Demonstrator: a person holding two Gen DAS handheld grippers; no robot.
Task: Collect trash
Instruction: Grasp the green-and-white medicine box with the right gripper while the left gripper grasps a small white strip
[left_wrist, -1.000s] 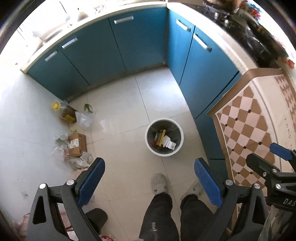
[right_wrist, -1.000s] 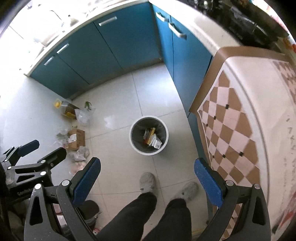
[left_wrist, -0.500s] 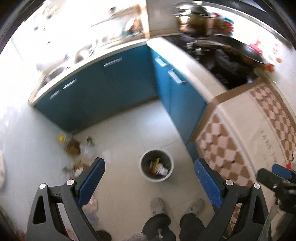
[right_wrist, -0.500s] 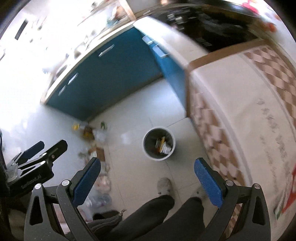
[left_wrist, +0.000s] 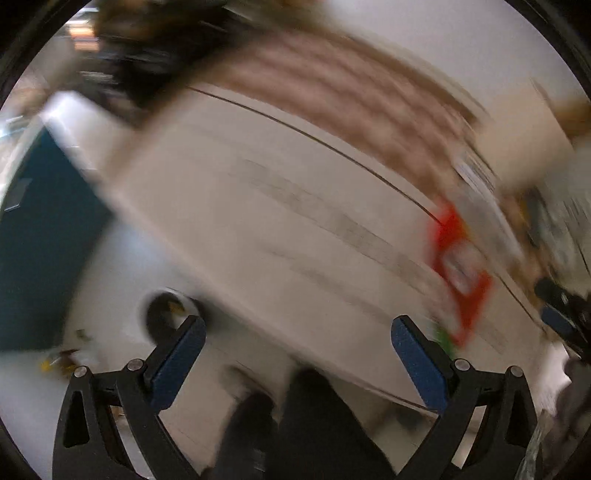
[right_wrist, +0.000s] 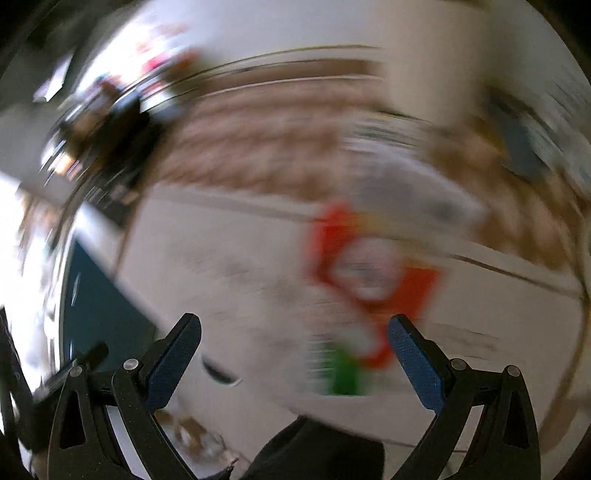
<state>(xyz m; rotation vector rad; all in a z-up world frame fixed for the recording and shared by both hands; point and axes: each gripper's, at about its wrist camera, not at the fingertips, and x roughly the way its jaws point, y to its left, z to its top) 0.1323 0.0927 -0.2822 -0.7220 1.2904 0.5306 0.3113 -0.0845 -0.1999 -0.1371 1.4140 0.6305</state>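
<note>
Both views are heavily motion-blurred. My left gripper (left_wrist: 297, 325) is open and holds nothing. It hangs over the edge of a cloth-covered table (left_wrist: 280, 206). A red and white wrapper (left_wrist: 460, 266) lies on that table to the right. The round trash bin (left_wrist: 164, 317) shows on the floor just past the left finger. My right gripper (right_wrist: 294, 321) is also open and holds nothing, above the same table. The red and white wrapper (right_wrist: 369, 273) lies ahead and to the right of it, with a green item (right_wrist: 345, 376) beside it.
Blue kitchen cabinets (left_wrist: 44, 251) stand at the left. Loose trash lies on the floor (left_wrist: 62, 360) near them. The person's dark trouser legs (left_wrist: 317, 424) are at the bottom. The checked border of the tablecloth (left_wrist: 332, 96) runs along the far side.
Both grippers swung up and to the right, from looking at the floor and bin to looking over the table. The red wrapper has come into view. Both stay open.
</note>
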